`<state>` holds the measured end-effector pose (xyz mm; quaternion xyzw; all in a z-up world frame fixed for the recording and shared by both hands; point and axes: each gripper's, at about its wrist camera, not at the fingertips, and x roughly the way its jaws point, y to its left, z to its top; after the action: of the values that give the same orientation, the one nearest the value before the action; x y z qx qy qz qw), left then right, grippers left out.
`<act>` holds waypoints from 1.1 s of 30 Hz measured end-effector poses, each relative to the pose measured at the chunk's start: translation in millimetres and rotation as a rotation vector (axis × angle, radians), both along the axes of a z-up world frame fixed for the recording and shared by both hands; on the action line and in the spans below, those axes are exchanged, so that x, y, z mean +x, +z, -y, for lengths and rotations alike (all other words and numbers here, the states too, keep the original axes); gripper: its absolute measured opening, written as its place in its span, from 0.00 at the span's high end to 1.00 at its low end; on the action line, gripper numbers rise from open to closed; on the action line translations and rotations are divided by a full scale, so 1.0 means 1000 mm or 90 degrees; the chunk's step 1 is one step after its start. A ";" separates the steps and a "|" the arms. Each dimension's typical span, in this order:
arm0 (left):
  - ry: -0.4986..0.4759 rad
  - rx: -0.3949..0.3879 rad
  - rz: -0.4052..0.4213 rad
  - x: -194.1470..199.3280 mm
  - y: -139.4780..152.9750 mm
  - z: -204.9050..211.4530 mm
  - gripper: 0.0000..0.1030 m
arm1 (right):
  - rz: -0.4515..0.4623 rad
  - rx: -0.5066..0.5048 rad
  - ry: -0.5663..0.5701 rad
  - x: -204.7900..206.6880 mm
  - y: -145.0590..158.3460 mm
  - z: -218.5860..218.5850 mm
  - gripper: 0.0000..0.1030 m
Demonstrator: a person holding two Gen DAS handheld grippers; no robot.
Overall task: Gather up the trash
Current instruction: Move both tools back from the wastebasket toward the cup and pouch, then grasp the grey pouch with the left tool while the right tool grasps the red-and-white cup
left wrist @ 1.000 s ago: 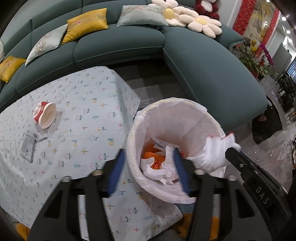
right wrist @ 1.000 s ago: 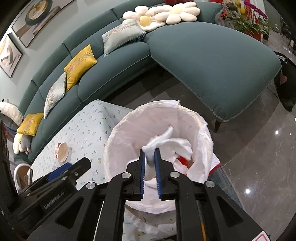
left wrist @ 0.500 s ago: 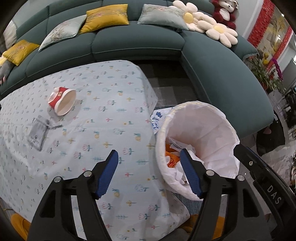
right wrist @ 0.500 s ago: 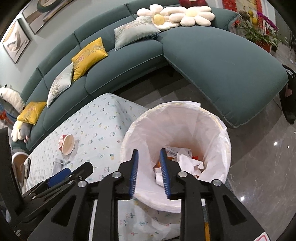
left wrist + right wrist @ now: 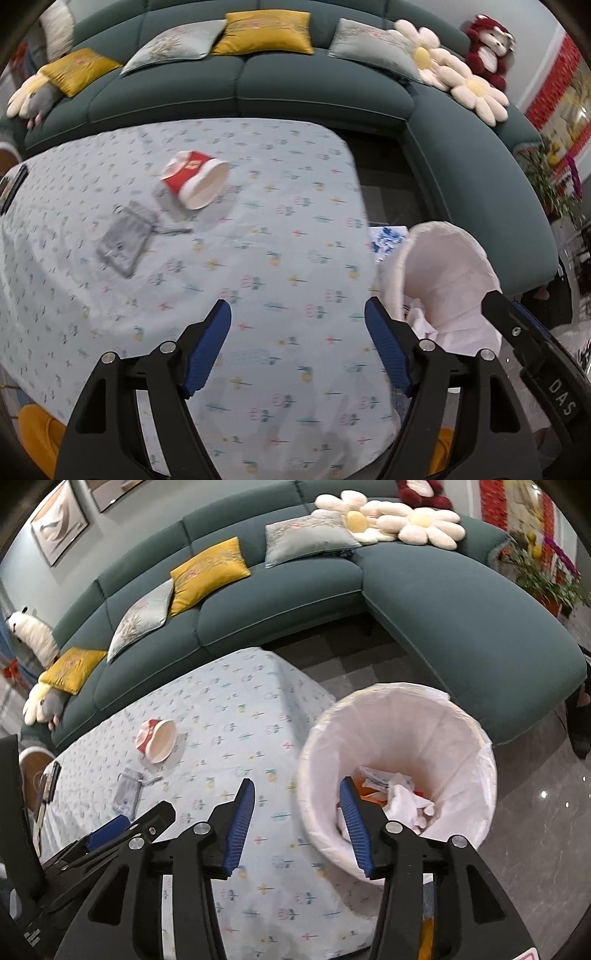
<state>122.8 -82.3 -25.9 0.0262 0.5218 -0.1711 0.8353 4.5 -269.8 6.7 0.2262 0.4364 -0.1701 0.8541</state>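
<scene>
A red and white paper cup (image 5: 195, 179) (image 5: 157, 739) lies on its side on the flowered tablecloth (image 5: 280, 258) (image 5: 229, 716). Beside it lies a flat grey pouch (image 5: 123, 240) (image 5: 127, 794). A white-lined trash bin (image 5: 402, 738) (image 5: 448, 280) stands at the table's right end, holding crumpled white paper (image 5: 406, 801) and orange scraps. My left gripper (image 5: 297, 328) hangs over the cloth, jaws opening, nothing between them. My right gripper (image 5: 297, 805) straddles the bin's near rim, jaws opening, holding nothing. The left gripper (image 5: 114, 829) also shows at the right wrist view's lower left.
A long teal sofa (image 5: 461, 602) (image 5: 314, 85) with yellow and grey cushions curves behind the table and round the right side. Flower pillows (image 5: 391, 522) and plush toys sit on it. Potted plants (image 5: 543, 576) stand far right on glossy floor (image 5: 535, 830). A dark flat object (image 5: 50, 784) lies at the table's left edge.
My right gripper let go of the white paper into the bin and its jaws spread. Both grippers have swung left from the bin toward the table, and the left jaws widened.
</scene>
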 end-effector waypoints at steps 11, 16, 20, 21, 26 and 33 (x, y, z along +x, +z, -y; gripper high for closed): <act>0.093 0.006 -0.006 0.024 -0.013 -0.082 0.20 | -0.021 -0.019 0.073 0.038 -0.003 -0.063 0.53; 0.115 0.022 -0.008 0.038 -0.024 -0.114 0.20 | -0.034 -0.019 0.097 0.060 -0.010 -0.089 0.52; 0.116 0.045 -0.002 0.055 -0.036 -0.137 0.14 | -0.047 -0.016 0.117 0.079 -0.019 -0.106 0.52; 0.114 0.049 0.002 0.059 -0.038 -0.141 0.14 | -0.052 -0.015 0.123 0.087 -0.023 -0.112 0.52; 0.084 0.076 0.004 0.082 -0.058 -0.159 0.14 | -0.064 -0.009 0.144 0.120 -0.036 -0.131 0.52; 0.034 0.059 -0.017 0.119 -0.083 -0.165 0.14 | -0.075 0.013 0.157 0.173 -0.056 -0.145 0.52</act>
<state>241.8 83.0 -109.2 0.0486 0.5408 -0.1247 0.8304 177.6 -124.6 -49.8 0.1691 0.5119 -0.0723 0.8391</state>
